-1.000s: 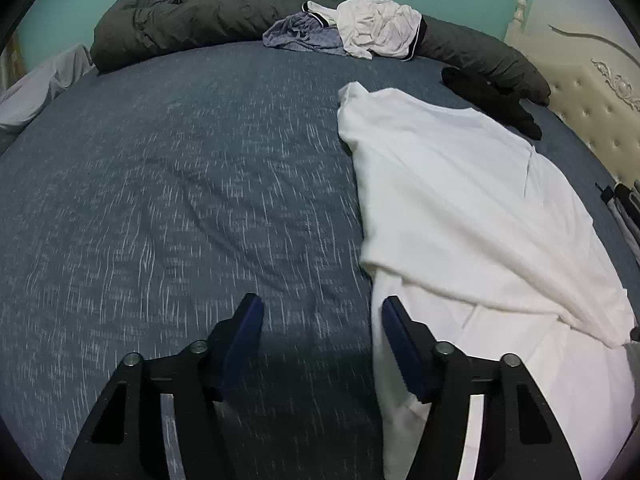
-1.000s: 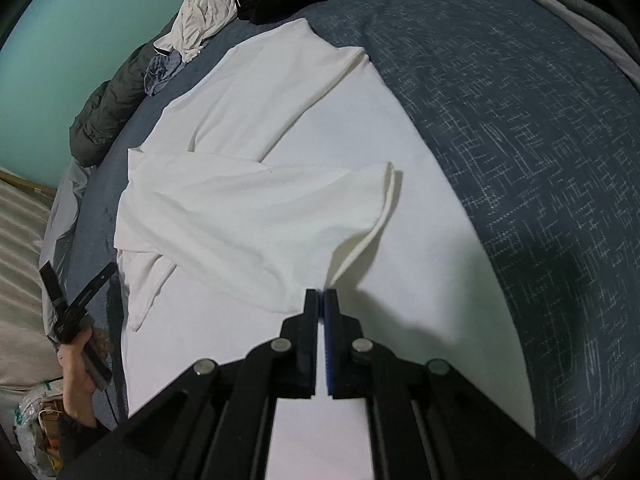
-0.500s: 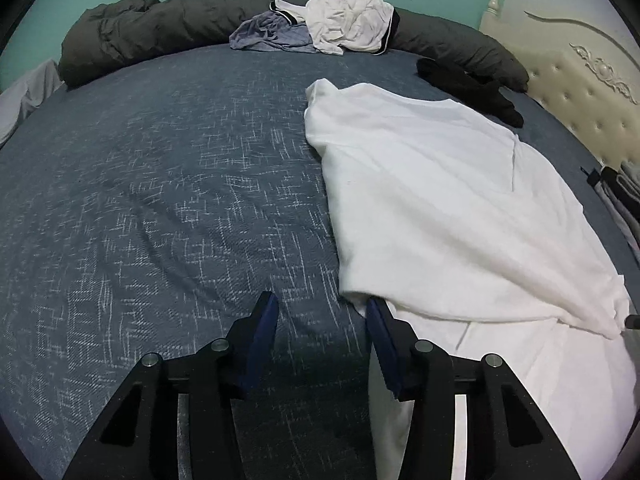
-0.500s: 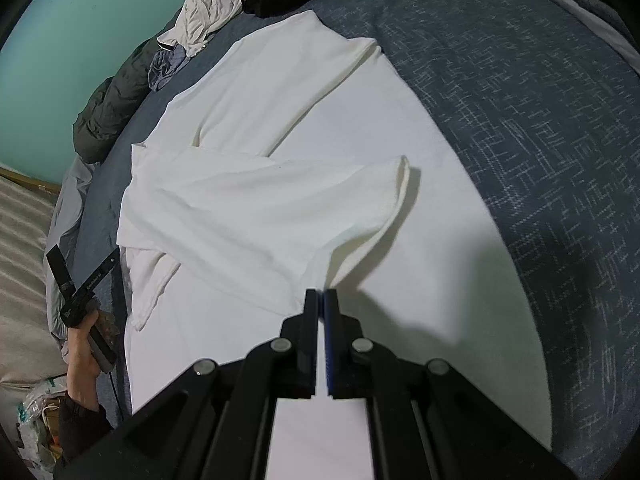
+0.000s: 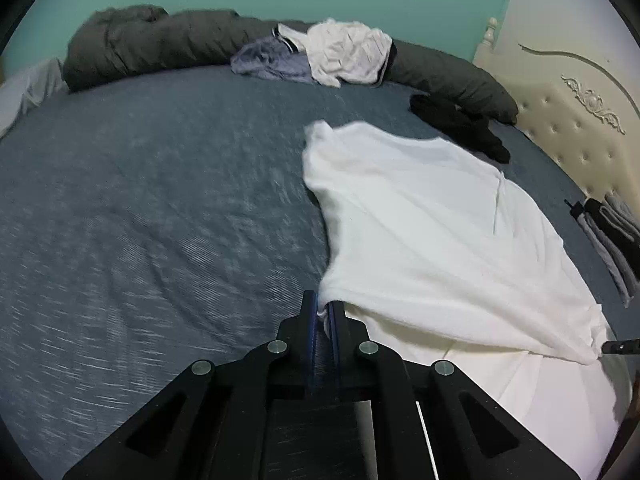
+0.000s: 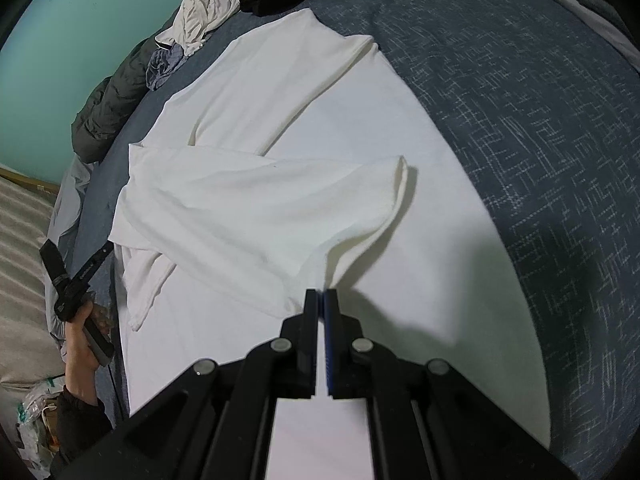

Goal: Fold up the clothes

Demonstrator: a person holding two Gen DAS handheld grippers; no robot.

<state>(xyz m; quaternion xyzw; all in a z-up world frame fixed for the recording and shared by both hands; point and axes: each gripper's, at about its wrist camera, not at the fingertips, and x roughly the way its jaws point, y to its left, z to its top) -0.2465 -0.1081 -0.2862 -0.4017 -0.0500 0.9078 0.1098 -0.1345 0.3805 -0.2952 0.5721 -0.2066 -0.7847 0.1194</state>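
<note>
We hold the white garment (image 6: 280, 184) on the bed (image 5: 140, 220) – left gripper (image 5: 323, 312) and right gripper (image 6: 321, 300) pinched on its edges – uneven pulling could skew the fold.

Two hand-held grippers (image 5: 324, 312), one white garment (image 5: 420, 220)

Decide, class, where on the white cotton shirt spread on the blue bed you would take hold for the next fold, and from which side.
Grip the white cotton shirt at the two corners of its raised, folded-over edge. The left gripper pinches the corner beside the blue bedsheet, coming in low. The right gripper holds the opposite corner. Lifted edges leave room for fingers underneath.
</note>
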